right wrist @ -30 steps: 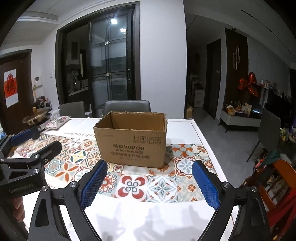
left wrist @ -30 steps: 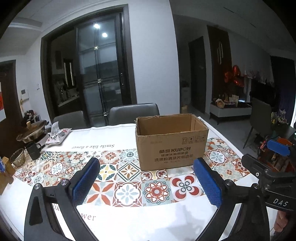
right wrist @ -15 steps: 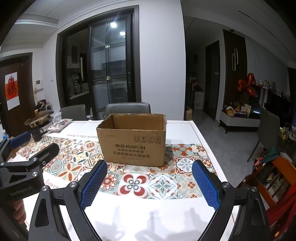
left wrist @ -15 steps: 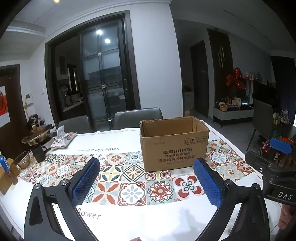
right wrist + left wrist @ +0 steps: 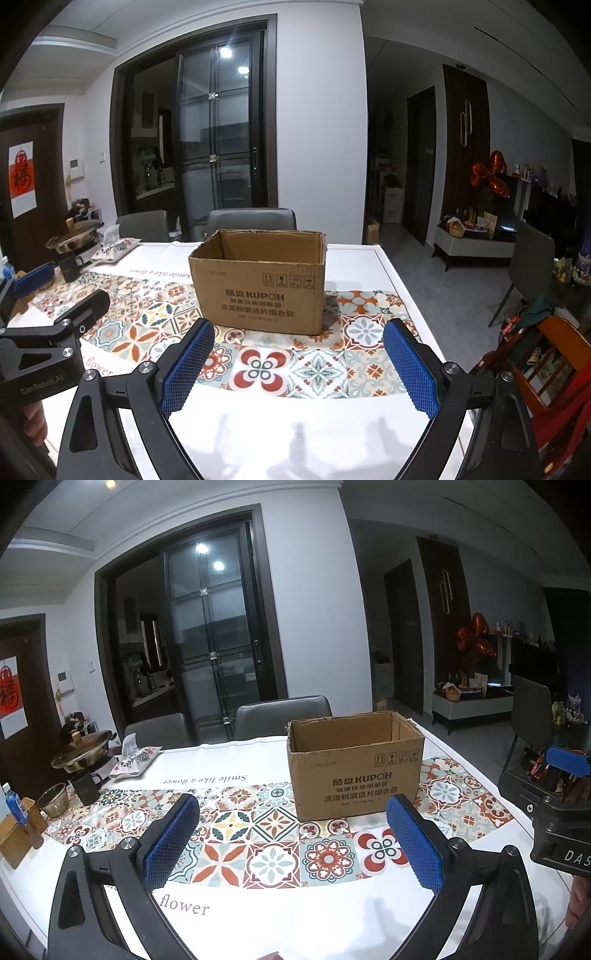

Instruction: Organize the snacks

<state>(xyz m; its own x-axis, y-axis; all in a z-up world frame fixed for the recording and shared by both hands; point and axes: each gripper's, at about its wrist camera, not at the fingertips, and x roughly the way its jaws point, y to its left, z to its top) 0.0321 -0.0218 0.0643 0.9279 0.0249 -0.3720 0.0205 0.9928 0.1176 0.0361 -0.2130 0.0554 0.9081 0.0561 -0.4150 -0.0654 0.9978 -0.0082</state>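
1. While both tools hung above the near edge of the table (image 5: pixel 332 904), the left gripper (image 5: pixel 291 843) had its blue pads spread wide with nothing between them.
2. The right gripper (image 5: pixel 295 369) likewise stood wide, its pads clear of everything, with only the patterned tablecloth (image 5: pixel 317 365) beneath.
3. The cardboard box (image 5: pixel 258 288) sat upright on the tiled strip of the cloth, past both pairs of fingers and apart from them; its top was open, and the part of its inside that showed was bare cardboard.
4. A snack bag (image 5: pixel 135 760) lay at the far left of the table, well apart from the box, just beside a metal pot (image 5: pixel 81 751) and near a black mug (image 5: pixel 86 786).
5. A glass bowl (image 5: pixel 53 799) stood near the mug, toward the left edge.
6. Two grey chairs (image 5: pixel 251 219) stood behind the table, before a dark glass door (image 5: pixel 218 140).
7. From the right wrist view, the left gripper showed at the left edge, a hand (image 5: pixel 35 421) below it.
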